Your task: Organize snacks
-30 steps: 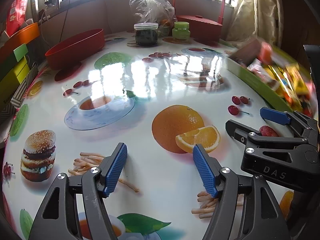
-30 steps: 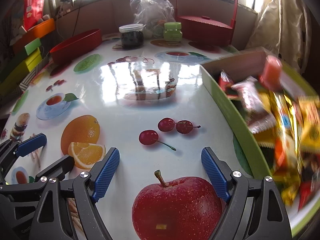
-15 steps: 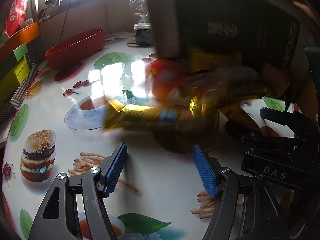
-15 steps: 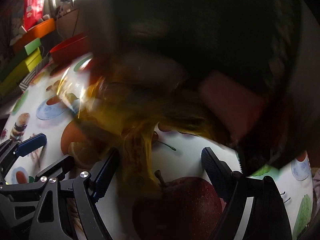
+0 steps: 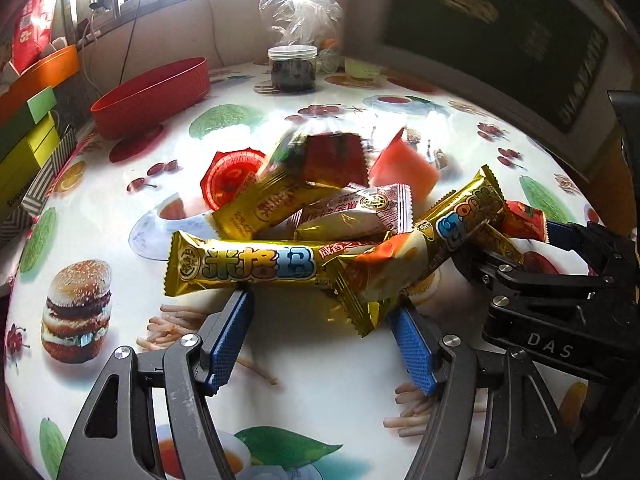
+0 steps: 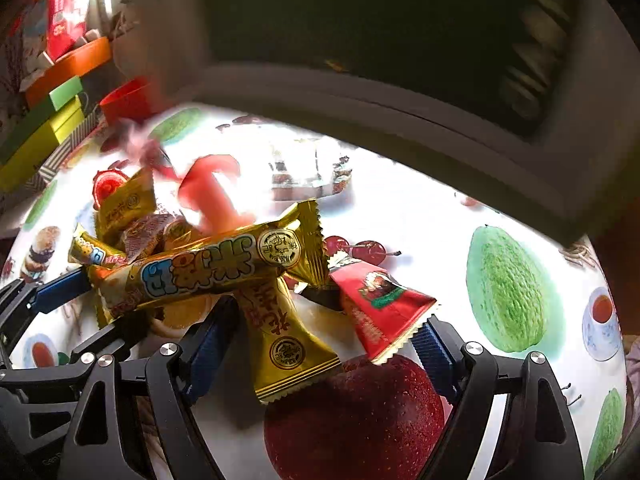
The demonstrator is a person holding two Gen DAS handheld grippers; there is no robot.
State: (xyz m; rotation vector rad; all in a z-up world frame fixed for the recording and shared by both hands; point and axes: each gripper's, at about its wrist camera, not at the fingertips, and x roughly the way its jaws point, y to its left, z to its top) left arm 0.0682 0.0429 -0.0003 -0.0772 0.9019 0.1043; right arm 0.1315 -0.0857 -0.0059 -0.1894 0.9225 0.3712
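A heap of wrapped snacks (image 5: 332,216) lies on the glossy fruit-printed tabletop (image 5: 312,360), and its most readable piece is a long gold bar with blue lettering (image 5: 248,266). This gold bar rests at the near edge of the heap with its long axis running crosswise to the left gripper (image 5: 320,332), just beyond the tips of the blue pads. The left jaws stand wide open with nothing between them. A second gold bar (image 5: 460,220) slants away from the first toward the right gripper (image 6: 320,336), whose jaws also stand open, gripping nothing, though a short gold packet (image 6: 286,340) and a red packet (image 6: 376,304) overlie the gap between its pads. Judging by this, the left gripper looks better placed for the long gold bar, since closing its jaws would meet the bar's narrow width rather than its length. Behind the gold bar, a red round-lidded cup (image 5: 230,178) and a pink pouch (image 5: 404,168) are blurred. A dark box (image 6: 380,40) hangs tilted above the heap, its edges cut off. Farther from the bar stand a red oval tub (image 5: 156,94) and a lidded jar (image 5: 293,68). How many snacks are buried under the heap cannot be made out
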